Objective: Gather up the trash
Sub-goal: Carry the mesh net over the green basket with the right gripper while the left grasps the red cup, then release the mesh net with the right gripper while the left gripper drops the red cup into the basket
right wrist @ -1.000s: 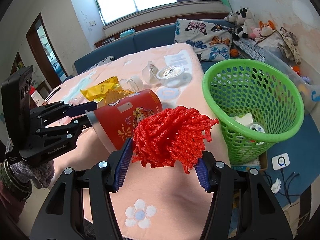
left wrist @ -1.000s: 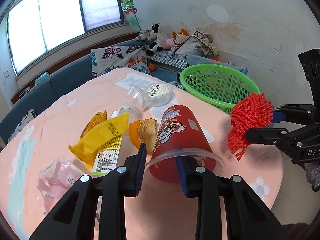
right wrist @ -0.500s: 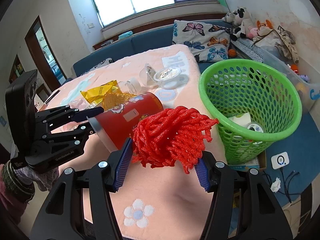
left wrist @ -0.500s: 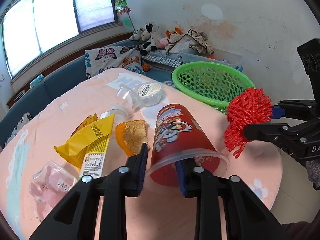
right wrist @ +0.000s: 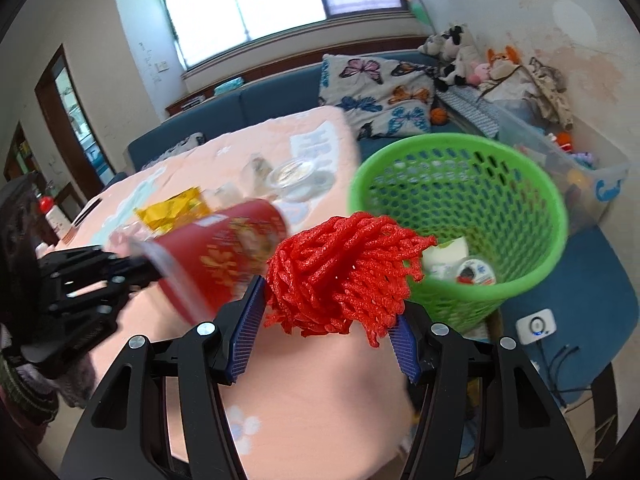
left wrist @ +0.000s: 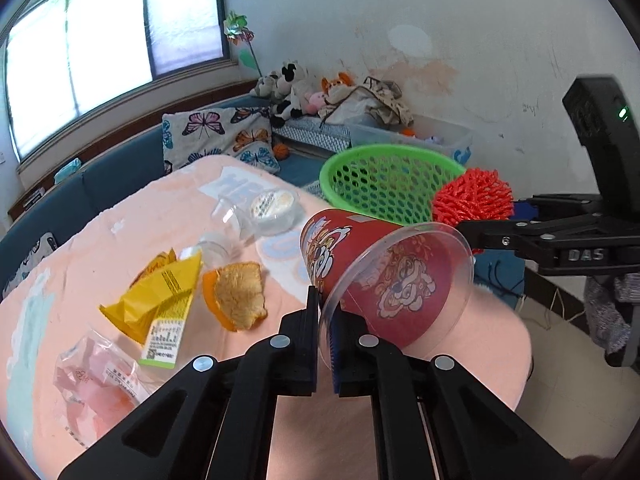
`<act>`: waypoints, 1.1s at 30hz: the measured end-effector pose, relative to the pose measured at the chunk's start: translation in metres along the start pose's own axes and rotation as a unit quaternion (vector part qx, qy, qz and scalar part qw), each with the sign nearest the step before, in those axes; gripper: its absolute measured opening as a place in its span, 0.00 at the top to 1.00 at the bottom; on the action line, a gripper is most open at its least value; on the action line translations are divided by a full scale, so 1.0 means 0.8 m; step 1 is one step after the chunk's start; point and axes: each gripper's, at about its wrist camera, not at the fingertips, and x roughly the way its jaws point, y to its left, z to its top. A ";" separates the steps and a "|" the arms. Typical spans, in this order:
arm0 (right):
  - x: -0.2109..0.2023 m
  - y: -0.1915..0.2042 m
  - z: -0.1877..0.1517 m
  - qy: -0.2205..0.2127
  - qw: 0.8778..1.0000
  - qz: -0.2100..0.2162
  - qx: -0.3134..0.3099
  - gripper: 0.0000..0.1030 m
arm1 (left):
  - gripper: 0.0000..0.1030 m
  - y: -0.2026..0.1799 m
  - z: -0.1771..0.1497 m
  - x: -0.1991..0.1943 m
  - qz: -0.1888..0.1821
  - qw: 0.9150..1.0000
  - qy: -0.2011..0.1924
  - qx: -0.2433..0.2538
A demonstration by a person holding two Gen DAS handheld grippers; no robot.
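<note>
My left gripper (left wrist: 325, 308) is shut on the clear rim of a red printed paper cup (left wrist: 384, 276), which it holds on its side just above the pink table (left wrist: 120, 240). To the cup's right my right gripper (right wrist: 330, 308) is shut on a bunched red foam net (right wrist: 344, 264). The net hangs near the table's edge, close beside the green mesh basket (right wrist: 520, 160). In the left wrist view the net (left wrist: 472, 196) overlaps the basket's (left wrist: 384, 152) rim. From the right wrist, the cup (right wrist: 224, 256) and the left gripper (right wrist: 136, 268) look blurred.
A yellow wrapper (left wrist: 160, 296), an orange peel (left wrist: 236, 296), a clear bag (left wrist: 96, 384), a clear bottle (left wrist: 216, 248) and a lidded plastic tub (left wrist: 272, 208) lie on the table. Some trash (right wrist: 472, 272) sits in the basket. A blue sofa with cushions runs behind.
The left jaws have closed onto the cup's rim and lifted and turned the cup. Both grippers have moved nearer the green basket, the right one still gripping the net.
</note>
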 end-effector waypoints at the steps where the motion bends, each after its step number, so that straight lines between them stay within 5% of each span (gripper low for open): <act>1: -0.001 -0.007 0.004 -0.002 1.000 -0.007 0.002 0.43 | 0.95 0.000 0.004 -0.002 0.000 1.000 -0.003 -0.003; 15: 0.017 -0.105 0.037 -0.004 0.996 -0.083 0.038 0.43 | 0.95 -0.001 0.066 -0.016 0.000 0.999 -0.043 -0.019; 30: 0.039 -0.147 0.046 0.007 0.995 -0.079 0.059 0.39 | 0.95 -0.033 0.112 0.016 -0.011 0.999 -0.042 -0.001; 33: 0.043 -0.151 0.046 0.008 0.995 -0.076 0.061 0.32 | 0.95 -0.036 0.117 0.023 -0.013 0.999 -0.040 0.002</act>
